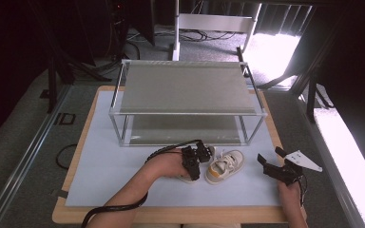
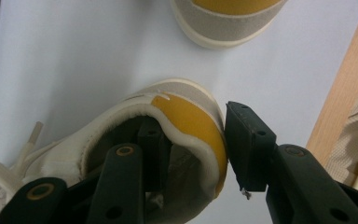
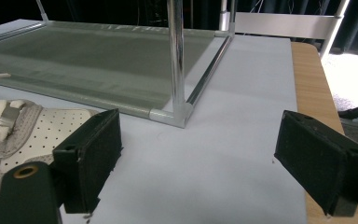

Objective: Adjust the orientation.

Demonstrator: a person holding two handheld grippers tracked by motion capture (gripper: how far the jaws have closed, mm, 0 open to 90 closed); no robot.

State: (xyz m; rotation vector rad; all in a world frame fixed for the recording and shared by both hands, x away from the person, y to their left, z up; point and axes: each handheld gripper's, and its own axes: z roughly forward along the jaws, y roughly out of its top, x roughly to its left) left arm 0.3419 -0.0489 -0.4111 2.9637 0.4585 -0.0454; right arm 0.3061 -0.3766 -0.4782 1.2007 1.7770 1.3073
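Two small white-and-beige shoes with yellow heels lie on the white mat in front of the rack. My left gripper (image 1: pixel 193 164) (image 2: pixel 191 144) has one jaw inside the collar of the near shoe (image 2: pixel 186 116) and the other pad against its yellow heel, so the heel wall is pinched between them. In the high view my hand and the gripper hide most of that shoe. The second shoe (image 1: pixel 224 166) (image 2: pixel 228 18) (image 3: pixel 23 135) lies free just to the right. My right gripper (image 1: pixel 272 164) (image 3: pixel 200 158) hovers open to the right of it, with nothing between its jaws.
A two-shelf metal rack (image 1: pixel 185 90) with grey mesh shelves stands at the back of the mat (image 1: pixel 109 166); its front corner post (image 3: pixel 176 60) rises ahead of my right gripper. The wooden table edge (image 2: pixel 340 93) runs close to the held shoe.
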